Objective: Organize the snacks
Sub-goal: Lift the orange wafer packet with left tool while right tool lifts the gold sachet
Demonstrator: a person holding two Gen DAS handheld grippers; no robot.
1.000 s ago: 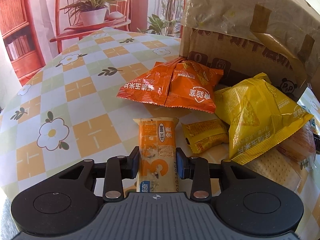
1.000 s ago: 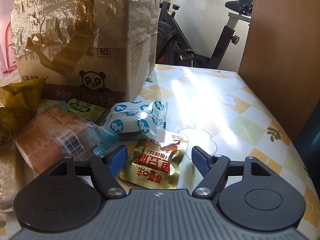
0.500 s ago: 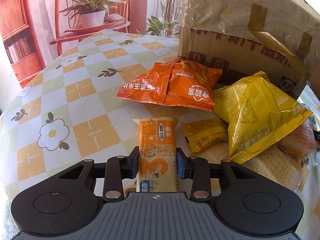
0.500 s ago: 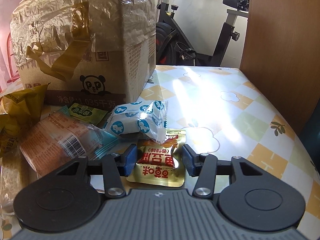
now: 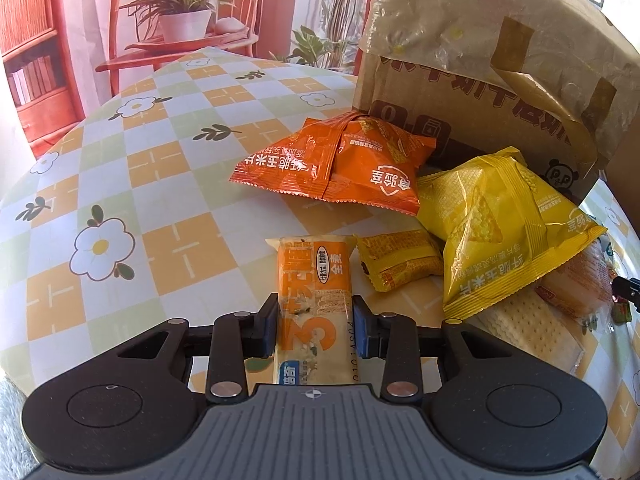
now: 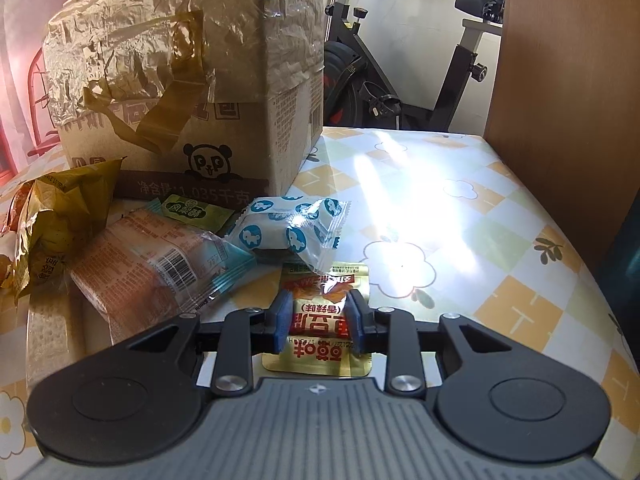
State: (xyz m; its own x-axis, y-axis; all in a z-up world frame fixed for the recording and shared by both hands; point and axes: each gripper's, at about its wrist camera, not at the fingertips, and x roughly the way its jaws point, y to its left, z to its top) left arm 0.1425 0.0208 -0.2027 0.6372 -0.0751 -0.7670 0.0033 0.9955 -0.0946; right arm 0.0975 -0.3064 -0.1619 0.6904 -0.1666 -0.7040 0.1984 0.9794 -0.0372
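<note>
Orange-and-cream biscuit bar [image 5: 314,312] lies on the checked tablecloth [image 5: 160,200] with its long axis running straight ahead of the left gripper [image 5: 315,326], whose pads clamp its two long sides. Gold foil packet [image 6: 318,334] lies likewise ahead of the right gripper [image 6: 318,326], pinched across its width. The cardboard box [image 6: 192,100] stands beyond both.

Both views are bright and sharp with strong fisheye bending and dark corners. In the right wrist view, sun glare whitens the counter [image 6: 404,216] around 2 o'clock. The left wrist view shows warm daylight and short soft shadows under the snack bags [image 5: 352,168].
</note>
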